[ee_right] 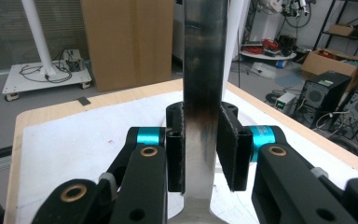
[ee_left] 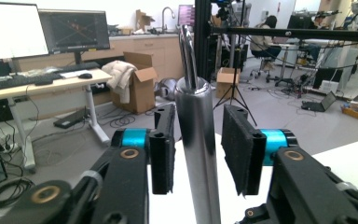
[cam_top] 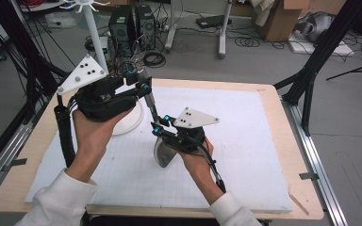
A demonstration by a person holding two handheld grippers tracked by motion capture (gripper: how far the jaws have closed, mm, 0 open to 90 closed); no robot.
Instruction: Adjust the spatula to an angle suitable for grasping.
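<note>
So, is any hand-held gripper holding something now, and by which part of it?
The right hand-held gripper clamps the metal utensil's handle low, near the scoop end. The left hand-held gripper brackets the handle's upper end, jaws apart, not gripping.

Overhead view; two close jaw-level views.

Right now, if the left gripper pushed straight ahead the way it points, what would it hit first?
The shiny metal handle already standing between the left gripper's black pads, apparently not yet clamped. Past it lies open lab floor, though depth there is hard to judge.
</note>
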